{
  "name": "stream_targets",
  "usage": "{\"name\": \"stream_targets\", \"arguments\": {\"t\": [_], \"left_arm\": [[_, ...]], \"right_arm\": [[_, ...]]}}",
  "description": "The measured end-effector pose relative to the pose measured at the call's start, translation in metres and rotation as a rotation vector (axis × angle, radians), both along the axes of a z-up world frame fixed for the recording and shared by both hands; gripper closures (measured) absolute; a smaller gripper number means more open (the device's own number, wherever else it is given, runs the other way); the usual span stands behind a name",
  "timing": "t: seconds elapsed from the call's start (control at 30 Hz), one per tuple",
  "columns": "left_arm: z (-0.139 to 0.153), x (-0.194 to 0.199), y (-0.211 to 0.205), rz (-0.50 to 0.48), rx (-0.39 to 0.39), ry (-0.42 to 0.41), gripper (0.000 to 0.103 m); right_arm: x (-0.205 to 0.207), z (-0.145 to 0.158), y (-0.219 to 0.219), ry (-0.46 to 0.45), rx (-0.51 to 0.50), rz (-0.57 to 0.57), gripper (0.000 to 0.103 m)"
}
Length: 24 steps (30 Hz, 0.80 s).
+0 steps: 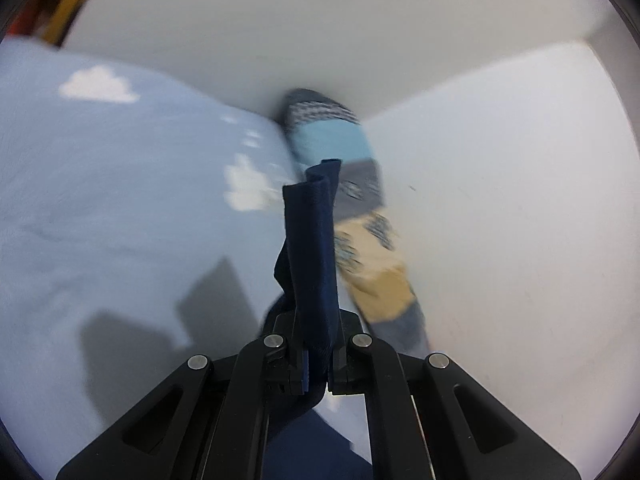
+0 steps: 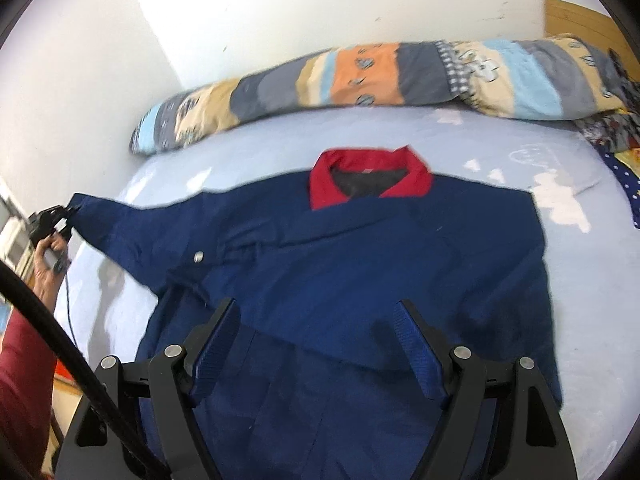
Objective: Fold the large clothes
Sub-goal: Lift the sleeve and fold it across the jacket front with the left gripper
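- Your left gripper (image 1: 316,360) is clamped on the sleeve cuff (image 1: 312,240), far left of the navy jacket (image 2: 360,264) on the bed (image 2: 580,320).
- Your right gripper (image 2: 316,344) hangs wide open and empty above the jacket's near middle.
- The sleeve runs left to right, so fold rightward.

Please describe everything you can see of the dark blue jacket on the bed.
The dark blue jacket looks like sturdy woven cloth, with a red collar and a metal snap. It lies spread flat on the light blue bed sheet, collar toward the striped quilt. One sleeve is stretched out sideways and lifted: the left gripper is shut on its cuff. The right gripper hangs open above the body, not gripping it.
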<state>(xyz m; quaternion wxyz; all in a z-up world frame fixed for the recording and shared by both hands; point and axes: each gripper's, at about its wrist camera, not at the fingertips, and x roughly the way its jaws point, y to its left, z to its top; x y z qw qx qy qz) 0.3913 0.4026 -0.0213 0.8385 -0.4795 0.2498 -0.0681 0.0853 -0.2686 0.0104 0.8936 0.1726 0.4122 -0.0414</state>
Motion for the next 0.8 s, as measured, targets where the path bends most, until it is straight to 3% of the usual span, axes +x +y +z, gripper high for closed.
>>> {"name": "stream_targets", "arguments": {"t": [0.2, 0.3, 0.43, 0.53, 0.57, 0.6, 0.7, 0.8], "left_arm": [[0.065, -0.016, -0.084, -0.15, 0.064, -0.062, 0.098], [0.088, -0.03, -0.144, -0.262, 0.092, -0.084, 0.098], [0.105, -0.052, -0.221, -0.403, 0.112, -0.1, 0.098], [0.119, -0.063, -0.273, -0.489, 0.135, -0.112, 0.098], [0.124, -0.071, -0.294, -0.526, 0.148, -0.119, 0.098], [0.129, -0.079, -0.313, -0.559, 0.159, -0.123, 0.098], [0.142, -0.099, -0.361, -0.642, 0.17, -0.137, 0.098], [0.152, -0.113, -0.404, -0.706, 0.18, -0.163, 0.098]], "right_arm": [[-0.01, 0.015, -0.033, -0.036, -0.024, -0.104, 0.019], [-0.007, 0.008, -0.048, 0.0, -0.038, -0.141, 0.019], [0.014, -0.026, -0.06, 0.124, -0.11, -0.15, 0.019], [0.03, -0.059, -0.065, 0.223, -0.096, -0.131, 0.02], [0.033, -0.069, -0.067, 0.262, -0.08, -0.131, 0.023], [0.035, -0.075, -0.07, 0.288, -0.053, -0.135, 0.035], [0.027, -0.062, -0.085, 0.228, 0.068, -0.176, 0.038], [0.01, -0.024, -0.097, 0.119, 0.018, -0.235, 0.031]]}}
